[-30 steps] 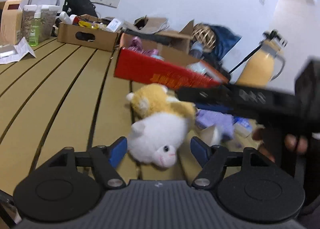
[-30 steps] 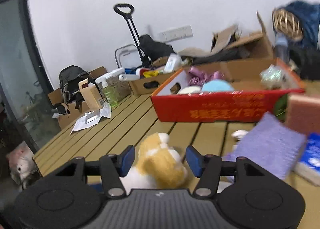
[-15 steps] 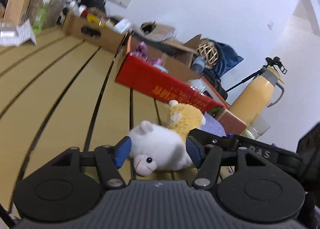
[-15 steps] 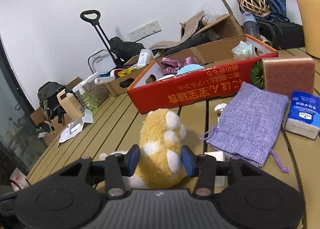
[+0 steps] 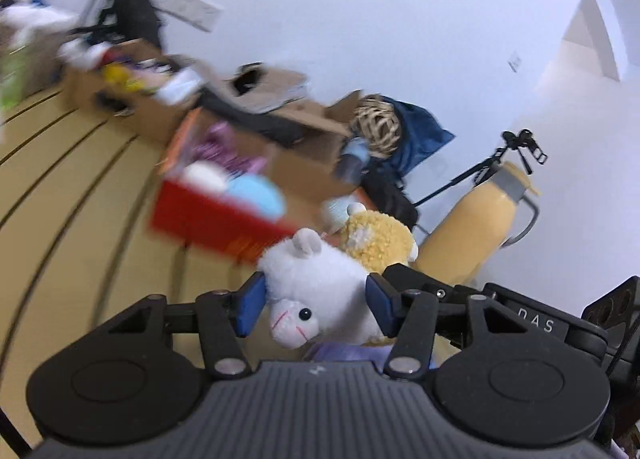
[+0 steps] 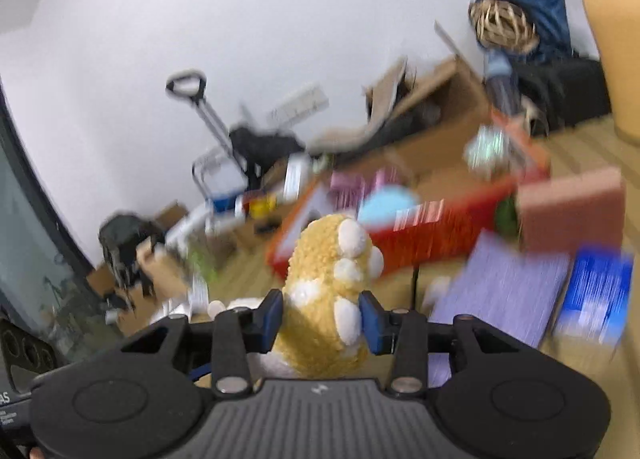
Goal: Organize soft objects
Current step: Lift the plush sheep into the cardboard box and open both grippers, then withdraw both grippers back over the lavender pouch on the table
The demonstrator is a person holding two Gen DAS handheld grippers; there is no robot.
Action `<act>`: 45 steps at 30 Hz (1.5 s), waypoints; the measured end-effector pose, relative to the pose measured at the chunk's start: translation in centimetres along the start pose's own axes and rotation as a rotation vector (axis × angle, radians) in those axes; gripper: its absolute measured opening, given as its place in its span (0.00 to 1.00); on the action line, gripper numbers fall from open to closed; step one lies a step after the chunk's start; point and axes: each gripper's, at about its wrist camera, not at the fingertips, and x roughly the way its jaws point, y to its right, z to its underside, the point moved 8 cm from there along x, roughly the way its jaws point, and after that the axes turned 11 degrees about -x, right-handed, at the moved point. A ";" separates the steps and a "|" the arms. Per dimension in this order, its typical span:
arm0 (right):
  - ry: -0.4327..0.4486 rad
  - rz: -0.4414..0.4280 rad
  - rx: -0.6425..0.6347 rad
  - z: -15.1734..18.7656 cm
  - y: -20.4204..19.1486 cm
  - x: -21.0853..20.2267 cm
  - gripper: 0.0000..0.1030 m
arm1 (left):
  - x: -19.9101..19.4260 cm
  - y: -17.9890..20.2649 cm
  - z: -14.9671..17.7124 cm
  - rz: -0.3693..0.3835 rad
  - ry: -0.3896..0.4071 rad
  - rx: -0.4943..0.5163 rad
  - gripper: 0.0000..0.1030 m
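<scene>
Left claw (image 5: 314,307) has closed onto white plush (image 5: 320,279) | right claw (image 6: 322,317) has closed onto yellow plush (image 6: 328,279) | red box (image 5: 208,219), frame centre, holds blurred blue, white, purple soft items.

Slatted wooden surface (image 6: 576,147), bearing: red box (image 6: 432,231), cardboard boxes (image 5: 132,115), purple pouch (image 6: 500,287), blue packet (image 6: 596,291), pink sponge (image 6: 568,211), yellow jug (image 5: 476,227).

both grippers' jaws have just closed on the white plush (image 5: 320,279) and yellow plush (image 6: 332,283).
</scene>
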 end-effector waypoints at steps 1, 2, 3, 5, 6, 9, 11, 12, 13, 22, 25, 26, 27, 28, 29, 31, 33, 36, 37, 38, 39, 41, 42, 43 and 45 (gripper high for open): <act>0.009 0.012 -0.008 -2.0 1.3 0.5 0.39 | 1.5 1.1 -0.9 0.013 -0.009 0.000 0.52; 0.010 0.023 -0.007 -3.6 2.6 1.1 0.39 | 3.3 2.2 -1.9 0.023 -0.018 0.003 0.52; 0.001 0.034 0.003 -5.2 4.2 2.0 0.39 | 5.3 3.1 -2.6 0.027 -0.031 -0.001 0.52; -0.052 0.054 0.022 -7.5 7.5 4.4 0.39 | 9.6 4.0 -3.8 0.014 -0.059 0.014 0.53; -0.083 0.059 0.032 -8.1 9.0 5.6 0.39 | 12.0 4.1 -4.1 0.003 -0.077 0.021 0.54; -0.195 0.079 0.086 -8.3 13.3 9.6 0.39 | 17.3 3.2 -4.2 -0.053 -0.134 -0.008 0.54; -0.238 0.113 0.115 -7.8 15.3 11.4 0.39 | 19.8 2.6 -3.5 -0.084 -0.170 -0.006 0.53; -0.262 0.136 0.107 -7.4 15.8 12.0 0.40 | 20.8 2.4 -3.0 -0.102 -0.188 0.009 0.53; -0.276 0.163 0.087 -7.0 16.2 12.5 0.39 | 21.3 2.2 -2.6 -0.114 -0.200 0.031 0.53; -0.239 0.311 -0.101 -8.4 13.9 9.8 0.49 | 18.7 2.5 -3.0 -0.106 -0.212 0.155 0.55; -0.179 0.318 -0.159 -10.6 11.8 6.6 0.54 | 14.2 4.0 -4.5 -0.097 -0.164 0.218 0.57; -0.163 0.317 -0.183 -11.2 11.0 5.3 0.55 | 12.4 4.4 -5.2 -0.099 -0.142 0.241 0.58; -0.148 0.316 -0.205 -11.8 10.1 3.9 0.57 | 10.3 4.7 -5.9 -0.109 -0.115 0.268 0.59; -0.131 0.317 -0.227 -12.3 9.2 2.4 0.59 | 8.4 4.9 -6.6 -0.119 -0.090 0.290 0.60; -0.116 0.316 -0.251 -12.8 8.3 0.8 0.60 | 6.2 5.1 -7.3 -0.130 -0.064 0.317 0.61; -0.082 0.305 -0.285 -13.6 6.4 -2.4 0.64 | 2.7 5.7 -8.6 -0.163 -0.009 0.358 0.63; -0.049 0.294 -0.307 -14.1 5.0 -5.0 0.68 | -1.0 6.3 -9.4 -0.183 0.047 0.397 0.65; -0.014 0.283 -0.331 -13.9 2.8 -8.2 0.71 | -5.1 7.1 -9.1 -0.201 0.091 0.418 0.71; -0.005 0.283 -0.347 -13.4 2.1 -9.1 0.71 | -6.2 7.3 -8.8 -0.208 0.102 0.425 0.73; 0.005 0.286 -0.366 -12.7 1.3 -10.1 0.71 | -7.6 7.4 -8.0 -0.223 0.119 0.438 0.73; 0.016 0.285 -0.383 -11.8 0.6 -11.0 0.72 | -8.9 7.4 -7.1 -0.234 0.139 0.455 0.73; 0.047 0.278 -0.418 -9.4 -0.8 -13.3 0.74 | -11.8 7.3 -4.9 -0.242 0.184 0.489 0.80; 0.063 0.277 -0.436 -8.0 -1.3 -14.3 0.76 | -13.4 7.2 -3.3 -0.241 0.208 0.507 0.81; 0.081 0.281 -0.454 -6.5 -1.9 -15.5 0.78 | -14.8 7.1 -1.7 -0.231 0.226 0.521 0.84; 0.108 0.296 -0.494 -2.9 -3.0 -17.9 0.81 | -17.4 6.6 1.6 -0.219 0.254 0.530 0.88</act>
